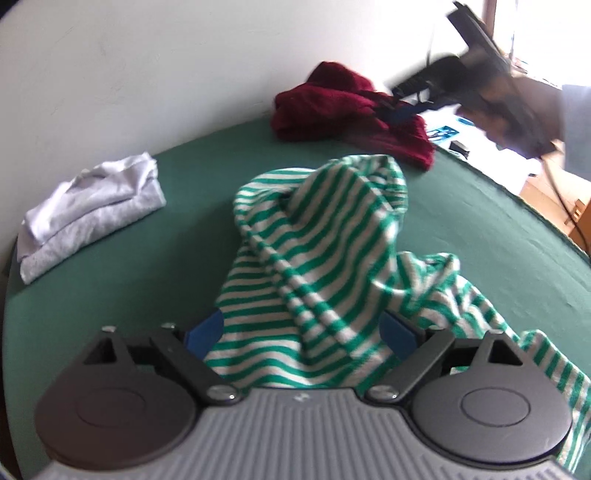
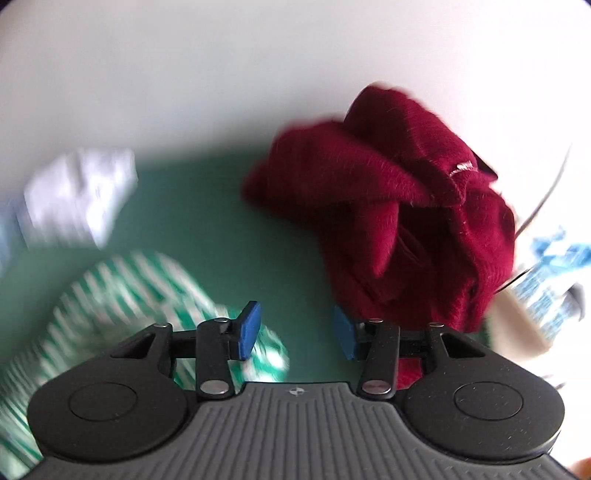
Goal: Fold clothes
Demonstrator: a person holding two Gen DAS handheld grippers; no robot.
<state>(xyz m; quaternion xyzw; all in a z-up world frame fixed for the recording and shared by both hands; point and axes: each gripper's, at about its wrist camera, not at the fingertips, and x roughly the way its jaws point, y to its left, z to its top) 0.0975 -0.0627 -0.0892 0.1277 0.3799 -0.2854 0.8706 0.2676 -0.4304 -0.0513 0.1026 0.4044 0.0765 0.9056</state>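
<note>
Left claw (image 1: 301, 332) pinching striped shirt (image 1: 317, 236), right claw (image 2: 295, 334) spread, empty, nr maroon sweater (image 2: 406, 221)

Left claw (image 1: 301, 332) — blue pads, black linkages, silver screws, ribbed grey body, right claw (image 2: 295, 334) alike

Place: you're in a home room, likely a bedroom.
Surface (image 1: 147, 266): green cloth cover, set against a plain white wall (image 1: 147, 74).
Laundry: folded white clothes (image 1: 92, 206), crumpled maroon sweater (image 1: 332, 107).
Light: bright window (image 1: 535, 33) at your right.
</note>
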